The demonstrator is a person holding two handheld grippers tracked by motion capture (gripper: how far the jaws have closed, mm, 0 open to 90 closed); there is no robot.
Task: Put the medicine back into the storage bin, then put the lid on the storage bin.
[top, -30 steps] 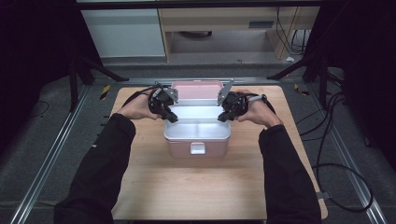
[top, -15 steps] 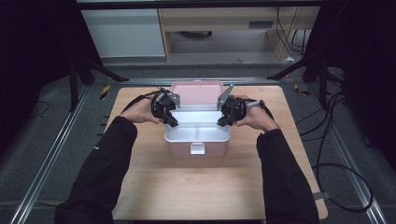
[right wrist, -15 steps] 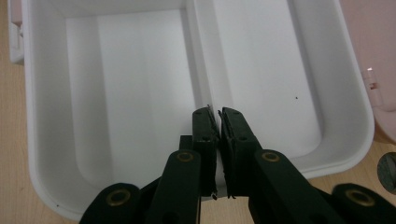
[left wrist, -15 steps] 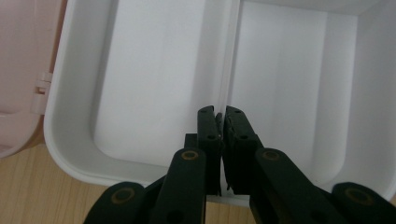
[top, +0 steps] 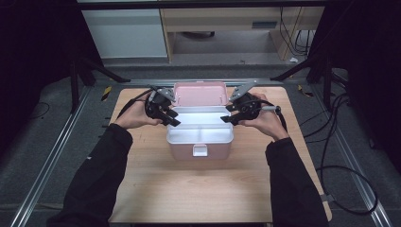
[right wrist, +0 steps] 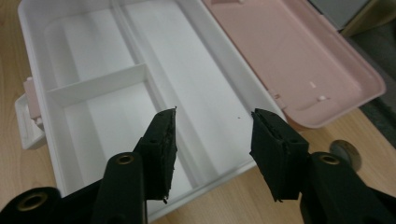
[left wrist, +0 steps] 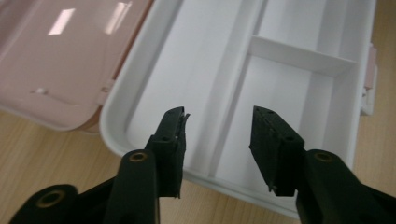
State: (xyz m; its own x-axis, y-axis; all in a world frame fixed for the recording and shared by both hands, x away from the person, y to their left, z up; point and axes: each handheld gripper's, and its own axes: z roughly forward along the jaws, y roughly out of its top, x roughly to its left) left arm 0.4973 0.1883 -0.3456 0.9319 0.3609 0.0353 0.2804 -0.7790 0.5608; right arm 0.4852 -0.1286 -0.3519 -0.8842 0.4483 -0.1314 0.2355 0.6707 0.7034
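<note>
Dim room with dark surroundings, light falling from above onto the pale desk point(top: 198, 189), white tray point(top: 198, 125) glaring and washed out, ceiling lamps mirrored on the pink lid point(left wrist: 60, 51), soft shadows under the sleeves, overall slight blur, tongs near the lens soft.

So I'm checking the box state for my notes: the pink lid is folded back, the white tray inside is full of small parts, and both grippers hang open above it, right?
Not quite: the white tray is empty, as both gripper views show. The rest holds: the pink lid is folded back, and the left gripper and right gripper have just been opening, with nothing between their jaws.
</note>
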